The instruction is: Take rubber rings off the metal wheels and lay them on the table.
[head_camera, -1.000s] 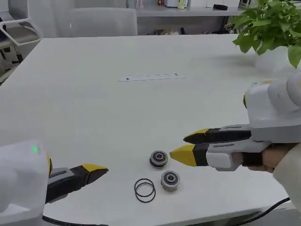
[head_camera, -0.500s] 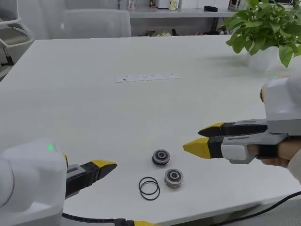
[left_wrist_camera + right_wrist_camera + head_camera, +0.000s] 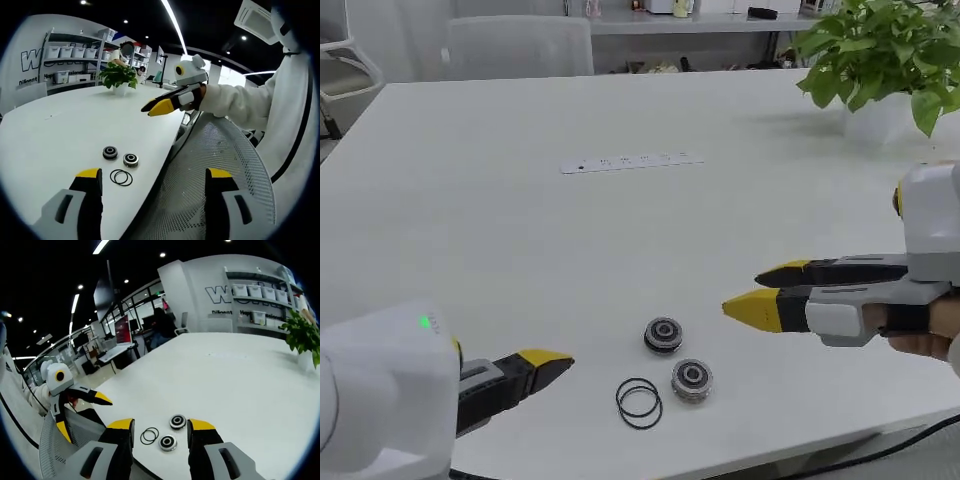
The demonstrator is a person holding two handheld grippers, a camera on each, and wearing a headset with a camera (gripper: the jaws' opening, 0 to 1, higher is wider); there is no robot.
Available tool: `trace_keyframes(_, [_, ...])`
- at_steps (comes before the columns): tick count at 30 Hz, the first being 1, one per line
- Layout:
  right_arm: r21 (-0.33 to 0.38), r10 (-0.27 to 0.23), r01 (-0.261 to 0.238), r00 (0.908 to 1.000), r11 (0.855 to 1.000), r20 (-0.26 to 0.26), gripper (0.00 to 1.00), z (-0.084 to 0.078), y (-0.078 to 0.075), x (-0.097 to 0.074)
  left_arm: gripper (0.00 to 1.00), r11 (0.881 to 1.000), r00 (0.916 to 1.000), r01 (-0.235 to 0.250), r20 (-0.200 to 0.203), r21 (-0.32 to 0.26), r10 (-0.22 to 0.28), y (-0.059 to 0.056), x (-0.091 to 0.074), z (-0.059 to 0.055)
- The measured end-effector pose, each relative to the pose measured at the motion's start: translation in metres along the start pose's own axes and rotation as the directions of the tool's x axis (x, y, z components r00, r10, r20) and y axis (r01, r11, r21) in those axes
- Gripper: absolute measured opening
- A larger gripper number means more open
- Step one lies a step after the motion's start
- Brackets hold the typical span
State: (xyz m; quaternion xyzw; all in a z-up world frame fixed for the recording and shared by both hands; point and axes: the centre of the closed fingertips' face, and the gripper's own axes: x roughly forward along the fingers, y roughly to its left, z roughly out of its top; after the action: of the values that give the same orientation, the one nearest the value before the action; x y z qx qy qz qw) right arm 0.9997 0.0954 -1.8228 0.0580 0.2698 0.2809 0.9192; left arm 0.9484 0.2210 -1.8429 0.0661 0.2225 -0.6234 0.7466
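Empty right tongs [image 3: 160, 426] spread wide; wheels [image 3: 178, 421] beside loose rings [image 3: 149, 435] on table [image 3: 240, 375].

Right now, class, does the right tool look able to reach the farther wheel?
Probably yes: the right tool is open and points at the farther wheel, with only bare table between them.
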Motion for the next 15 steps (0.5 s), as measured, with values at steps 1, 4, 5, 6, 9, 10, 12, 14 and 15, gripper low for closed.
trace_keyframes(1, [-0.004, 0.006, -0.006, 1.0, 1.0, -0.004, 0.41, 0.0, -0.001, 0.0, 0.82, 1.0, 0.9999, -0.013, -0.005, -0.007, 0.013, 0.003, 0.0, -0.001])
trace_keyframes(4, [-0.029, 0.024, -0.024, 0.9996, 0.999, -0.016, 0.43, -0.002, -0.006, -0.005, 0.79, 0.999, 0.9986, -0.048, -0.023, -0.01, 0.047, 0.009, -0.002, -0.003])
trace_keyframes(5, [-0.039, 0.028, -0.029, 0.9995, 0.999, -0.014, 0.44, -0.003, -0.011, -0.006, 0.79, 0.997, 0.9969, -0.071, -0.033, -0.003, 0.071, 0.013, -0.002, -0.004])
trace_keyframes(6, [-0.039, 0.03, -0.03, 0.9995, 0.999, -0.013, 0.44, -0.003, -0.013, -0.007, 0.79, 0.997, 0.9964, -0.078, -0.035, -0.001, 0.078, 0.014, -0.002, -0.004])
trace_keyframes(9, [-0.022, 0.05, -0.051, 0.9984, 0.998, -0.025, 0.45, -0.008, -0.026, -0.01, 0.85, 0.992, 0.9914, -0.127, -0.034, -0.014, 0.127, 0.023, -0.003, 0.001])
trace_keyframes(10, [-0.025, 0.053, -0.053, 0.9982, 0.998, -0.029, 0.45, -0.009, -0.029, -0.011, 0.87, 0.991, 0.9906, -0.134, -0.03, -0.011, 0.133, 0.024, -0.004, 0.004])
trace_keyframes(12, [-0.029, 0.064, -0.065, 0.9972, 0.997, -0.038, 0.45, -0.01, -0.034, -0.014, 0.91, 0.989, 0.9893, -0.145, -0.018, -0.014, 0.145, 0.026, -0.003, 0.012])
trace_keyframes(14, [-0.03, 0.074, -0.075, 0.9963, 0.997, -0.045, 0.45, -0.011, -0.04, -0.016, 0.94, 0.989, 0.9892, -0.146, 0.018, -0.005, 0.146, 0.027, -0.002, 0.024])
trace_keyframes(15, [-0.03, 0.078, -0.08, 0.9957, 0.996, -0.05, 0.45, -0.012, -0.043, -0.017, 0.95, 0.989, 0.9886, -0.146, 0.035, -0.005, 0.146, 0.028, -0.002, 0.03])
